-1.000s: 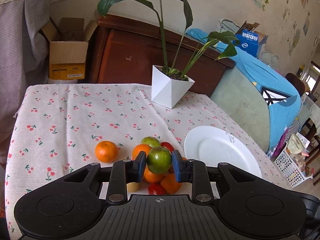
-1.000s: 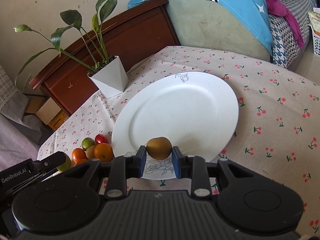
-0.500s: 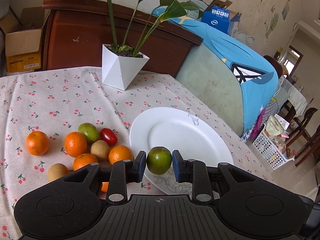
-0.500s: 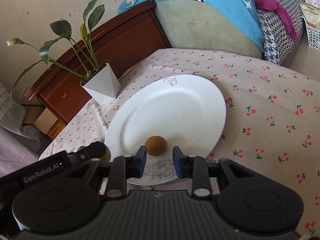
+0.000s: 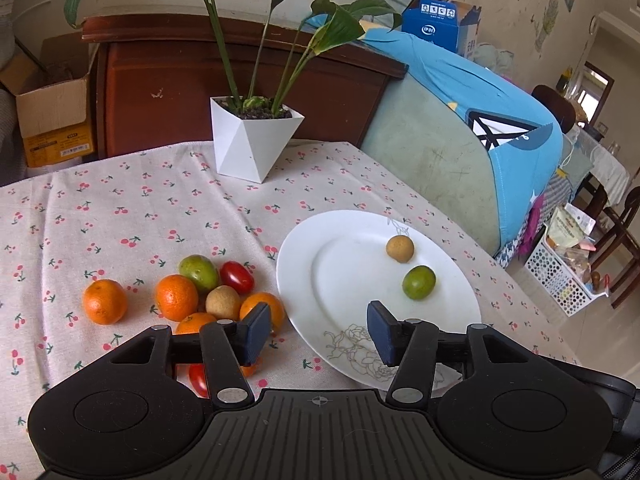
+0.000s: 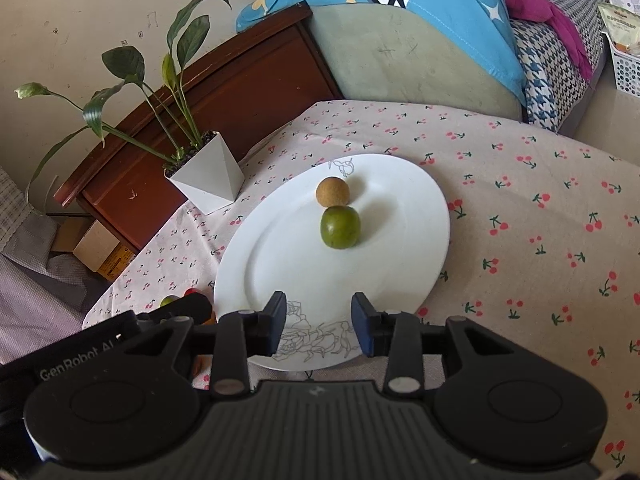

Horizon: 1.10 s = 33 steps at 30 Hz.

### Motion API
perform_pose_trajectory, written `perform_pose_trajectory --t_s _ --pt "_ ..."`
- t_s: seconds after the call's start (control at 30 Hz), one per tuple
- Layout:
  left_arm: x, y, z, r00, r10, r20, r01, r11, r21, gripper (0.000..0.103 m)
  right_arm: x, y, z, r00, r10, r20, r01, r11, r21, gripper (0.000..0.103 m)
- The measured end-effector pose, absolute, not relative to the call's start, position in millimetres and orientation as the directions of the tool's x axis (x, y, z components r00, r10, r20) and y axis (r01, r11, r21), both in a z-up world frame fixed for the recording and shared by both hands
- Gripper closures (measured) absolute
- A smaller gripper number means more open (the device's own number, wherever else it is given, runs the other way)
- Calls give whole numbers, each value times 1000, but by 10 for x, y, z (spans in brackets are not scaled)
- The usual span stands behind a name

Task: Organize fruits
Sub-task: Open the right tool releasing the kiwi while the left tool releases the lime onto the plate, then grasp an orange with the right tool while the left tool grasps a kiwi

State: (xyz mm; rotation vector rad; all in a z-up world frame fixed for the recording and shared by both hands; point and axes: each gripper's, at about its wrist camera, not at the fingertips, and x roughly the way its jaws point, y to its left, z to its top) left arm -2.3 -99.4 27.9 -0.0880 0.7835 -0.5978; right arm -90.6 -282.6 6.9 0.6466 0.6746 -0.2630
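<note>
A white plate (image 5: 344, 280) lies on the cherry-print tablecloth; it also shows in the right wrist view (image 6: 280, 264). On it sit a green fruit (image 5: 418, 282) (image 6: 340, 227) and a small brown fruit (image 5: 400, 248) (image 6: 332, 192). Left of the plate is a pile of oranges (image 5: 176, 297), a green fruit (image 5: 198, 267), a red tomato (image 5: 237, 277) and a brown fruit (image 5: 223, 302). My left gripper (image 5: 318, 333) is open and empty above the plate's near rim. My right gripper (image 6: 320, 322) is open and empty over the plate's near edge.
A white faceted pot with a leafy plant (image 5: 254, 143) stands at the table's back. A wooden cabinet (image 5: 168, 80) and a cardboard box (image 5: 52, 120) are behind. A couch with a blue cover (image 5: 460, 128) is to the right.
My left gripper opened and let the green fruit go onto the plate beside the brown fruit. My right gripper opened wider and drew back from the brown fruit.
</note>
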Motion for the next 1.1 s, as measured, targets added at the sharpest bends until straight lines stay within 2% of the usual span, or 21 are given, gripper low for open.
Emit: perform_pose_trajectory --t_s 0.3,0.8,1.1 --pt "-52 -603 382 594 -441 -673 424 882 -204 47 -874 -2670 77 756 41 -653 363 804 471 65" --pt "-61 153 266 639 -328 -695 227 945 -236 47 -739 -2194 99 755 173 -632 186 868 460 65" --pt "-83 113 184 650 -302 -697 243 952 -186 47 -555 -1970 12 745 245 -621 101 878 467 65"
